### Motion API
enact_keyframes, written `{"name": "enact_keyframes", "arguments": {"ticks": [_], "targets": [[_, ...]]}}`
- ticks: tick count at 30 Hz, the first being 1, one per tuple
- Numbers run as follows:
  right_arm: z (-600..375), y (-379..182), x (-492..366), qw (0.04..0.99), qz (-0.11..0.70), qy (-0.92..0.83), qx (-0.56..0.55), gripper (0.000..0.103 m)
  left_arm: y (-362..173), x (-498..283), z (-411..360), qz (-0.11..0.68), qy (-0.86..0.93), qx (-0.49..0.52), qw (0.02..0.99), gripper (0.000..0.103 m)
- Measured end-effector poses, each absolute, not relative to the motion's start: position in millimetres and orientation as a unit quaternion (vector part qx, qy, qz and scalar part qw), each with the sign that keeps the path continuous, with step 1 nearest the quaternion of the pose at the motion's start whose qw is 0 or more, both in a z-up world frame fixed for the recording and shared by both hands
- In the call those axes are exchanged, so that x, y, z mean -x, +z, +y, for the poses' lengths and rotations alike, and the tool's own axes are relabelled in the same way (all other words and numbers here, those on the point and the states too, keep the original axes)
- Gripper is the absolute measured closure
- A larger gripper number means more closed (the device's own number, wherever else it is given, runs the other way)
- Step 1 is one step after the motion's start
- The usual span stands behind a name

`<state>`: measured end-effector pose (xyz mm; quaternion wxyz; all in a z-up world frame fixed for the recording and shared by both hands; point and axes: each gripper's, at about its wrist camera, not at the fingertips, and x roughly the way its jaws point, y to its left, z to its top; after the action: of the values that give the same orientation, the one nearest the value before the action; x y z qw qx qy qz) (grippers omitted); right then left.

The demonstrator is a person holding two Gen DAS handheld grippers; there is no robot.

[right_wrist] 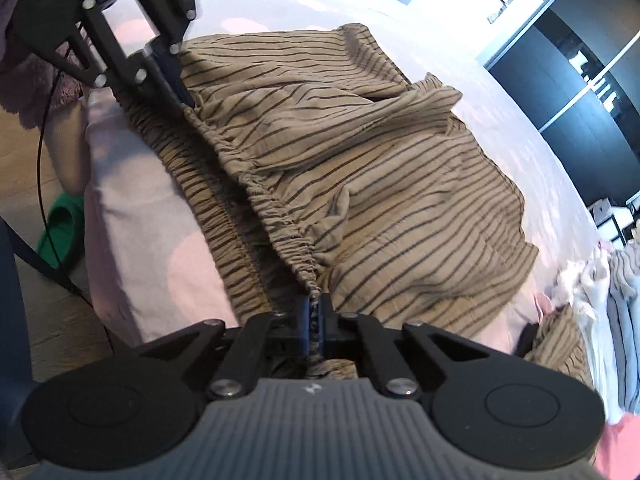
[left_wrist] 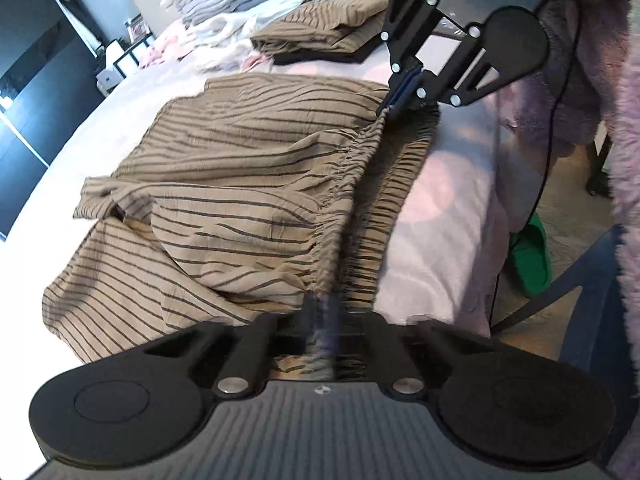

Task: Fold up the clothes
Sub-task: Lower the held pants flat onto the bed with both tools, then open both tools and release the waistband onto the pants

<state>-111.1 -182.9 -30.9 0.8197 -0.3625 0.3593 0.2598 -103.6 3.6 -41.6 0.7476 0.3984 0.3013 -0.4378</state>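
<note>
Both grippers were clamped on the elastic waistband of the striped tan shorts (left_wrist: 224,184). Left gripper (left_wrist: 324,308) pinched one end of the waistband and right gripper (right_wrist: 314,308) the other, with the gathered band stretched taut between them. Shorts lay rumpled on the bed (left_wrist: 440,208), waistband near its edge, legs spread toward the middle. A stack of folded clothes (left_wrist: 248,4) sat further up the bed, well apart. Something green (left_wrist: 532,256) lay on the floor, possibly a slipper; view too blurred to confirm.
</note>
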Motion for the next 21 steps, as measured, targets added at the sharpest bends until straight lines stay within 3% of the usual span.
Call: {"name": "enact_keyframes", "arguments": {"ticks": [11,13,18,21], "targets": [[-181.0,-45.8,115.3,0.786,0.394,0.278,0.387,0.098,-54.3,109.0,-3.5,0.322,-0.448,-0.417,0.722,0.102],[-181.3,-46.8,113.6,0.785,0.396,0.277,0.387,0.097,-57.1,106.6,-3.7,0.325,-0.446,-0.413,0.724,0.098],[-194.0,-26.0,111.8,0.817,0.400,0.262,0.322,0.079,-43.8,105.2,7.3,0.333,-0.441,-0.370,0.747,0.090],[-206.1,-9.8,111.2,0.845,0.400,0.242,0.262,0.075,-29.6,101.8,14.5,0.340,-0.432,-0.324,0.770,0.083]]}}
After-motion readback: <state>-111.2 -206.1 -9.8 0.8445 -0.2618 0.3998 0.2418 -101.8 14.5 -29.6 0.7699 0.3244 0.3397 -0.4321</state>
